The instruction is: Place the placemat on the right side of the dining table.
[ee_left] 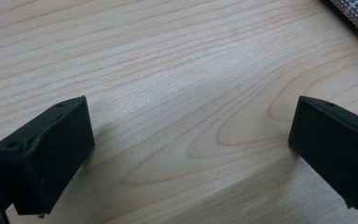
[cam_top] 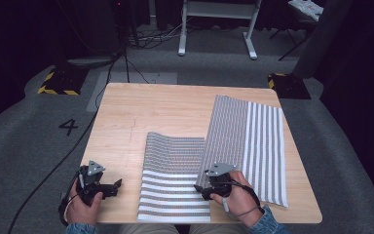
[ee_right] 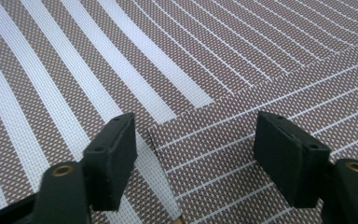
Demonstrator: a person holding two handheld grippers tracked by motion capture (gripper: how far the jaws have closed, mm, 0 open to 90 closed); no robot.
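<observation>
Two woven placemats, brown mesh with white stripes, lie on a pale wooden worktop [cam_top: 175, 112]. The near placemat [cam_top: 175, 190] sits at the front edge with its far end humped up; the long placemat [cam_top: 253, 141] lies to its right, and its near corner overlaps the first.

The right gripper [cam_top: 205, 191] hovers at that overlapping corner [ee_right: 156, 133], jaws spread wide and grasping nothing. The left gripper [cam_top: 114, 186] rests apart over bare wood near the front left, jaws also spread and empty.

Risks, as a judgement: closing here could pinch both layers at once and drag the lower mat along, or the stiff mesh could slip from the pads. A pull could also slide the near mat off the front edge.

Hard to tell: whether the corner lies flat, and how far the right jaws stand above it.
</observation>
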